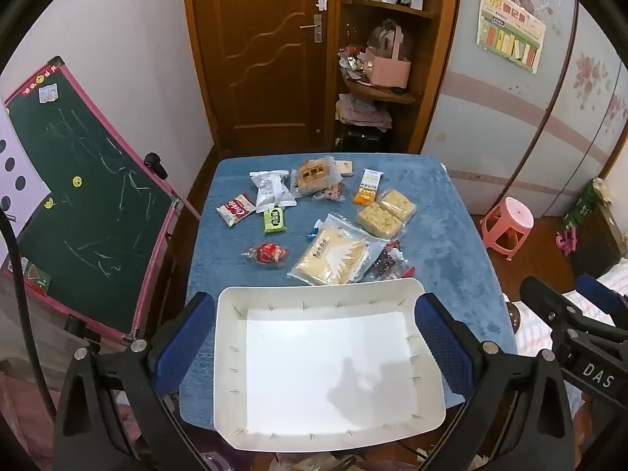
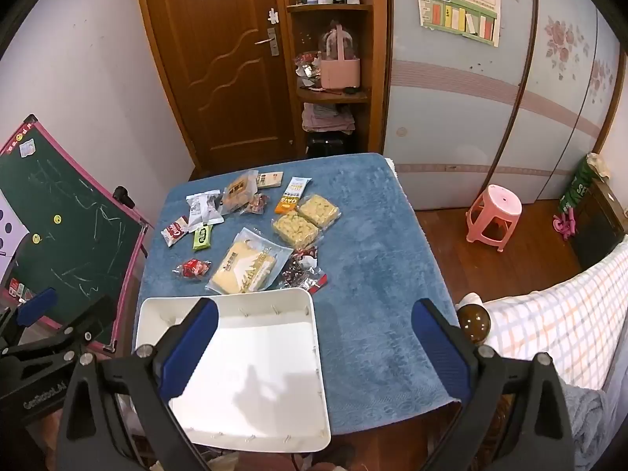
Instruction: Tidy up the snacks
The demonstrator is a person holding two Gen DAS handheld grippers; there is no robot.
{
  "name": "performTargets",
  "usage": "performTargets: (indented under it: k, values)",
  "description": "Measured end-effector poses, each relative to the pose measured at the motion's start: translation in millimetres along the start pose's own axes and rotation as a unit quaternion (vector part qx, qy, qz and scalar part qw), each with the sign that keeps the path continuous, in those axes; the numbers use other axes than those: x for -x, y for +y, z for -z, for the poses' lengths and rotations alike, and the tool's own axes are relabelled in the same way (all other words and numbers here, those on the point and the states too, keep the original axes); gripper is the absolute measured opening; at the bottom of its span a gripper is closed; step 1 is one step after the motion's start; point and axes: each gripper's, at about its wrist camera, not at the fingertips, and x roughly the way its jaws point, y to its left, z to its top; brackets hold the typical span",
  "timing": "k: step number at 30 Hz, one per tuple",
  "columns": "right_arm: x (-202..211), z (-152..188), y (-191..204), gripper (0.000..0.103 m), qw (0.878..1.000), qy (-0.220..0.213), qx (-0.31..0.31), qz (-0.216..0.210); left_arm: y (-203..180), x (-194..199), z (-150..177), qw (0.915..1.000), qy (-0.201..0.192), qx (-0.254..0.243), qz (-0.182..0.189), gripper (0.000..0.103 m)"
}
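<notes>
A white plastic basket (image 1: 229, 353) (image 2: 320, 373) with nothing in it sits at the near edge of the blue-covered table (image 1: 451, 235) (image 2: 373, 255). Beyond it lie several snack packs: a large yellow cracker bag (image 1: 333, 255) (image 2: 245, 269), two pale rice-cake blocks (image 1: 386, 212) (image 2: 306, 218), a red wrapped candy (image 1: 267, 253) (image 2: 192, 267), a green bar (image 1: 274, 219) (image 2: 202, 237), a white-red pack (image 1: 235, 209) (image 2: 174, 230). My left gripper (image 1: 316, 333) hangs wide open above the basket, holding nothing. My right gripper (image 2: 314, 337) is open too, over the basket's right edge and bare cloth.
A green chalkboard easel (image 1: 86, 212) (image 2: 66, 231) stands close against the table's left side. A pink stool (image 1: 508, 221) (image 2: 494, 212) is on the wooden floor to the right. A checked cloth (image 2: 561, 322) covers furniture at the near right. A wooden door and shelves stand behind.
</notes>
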Motion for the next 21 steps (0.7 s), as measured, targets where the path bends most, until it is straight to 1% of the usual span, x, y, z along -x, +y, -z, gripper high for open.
performTargets:
  k: [1,7,12,14,15,21]
  values:
    - [0,0,0,0.1,1.0,-0.001,-0.001,-0.001,1,0,0,1.0,-0.001,0.003,0.009,0.101]
    - [0,2,2,0.1,1.0,0.002,0.002,-0.002,-4,-5,-2,0.9998,0.007,0.001,0.017,0.101]
    - [-5,4,3,0.1,1.0,0.002,0.001,0.0,-7,3,-8,0.9999,-0.001,0.0,0.015,0.101]
    - [-8,4,2,0.1,1.0,0.003,0.001,-0.001,-4,7,-3,0.9998,-0.002,0.003,0.019,0.101]
    - [-4,4,4,0.1,1.0,0.004,0.001,-0.001,2,6,5,0.9997,-0.004,0.006,0.024,0.101]
    - [-1,6,9,0.1,1.0,0.003,0.002,-0.002,2,6,5,0.9997,-0.005,0.005,0.023,0.101]
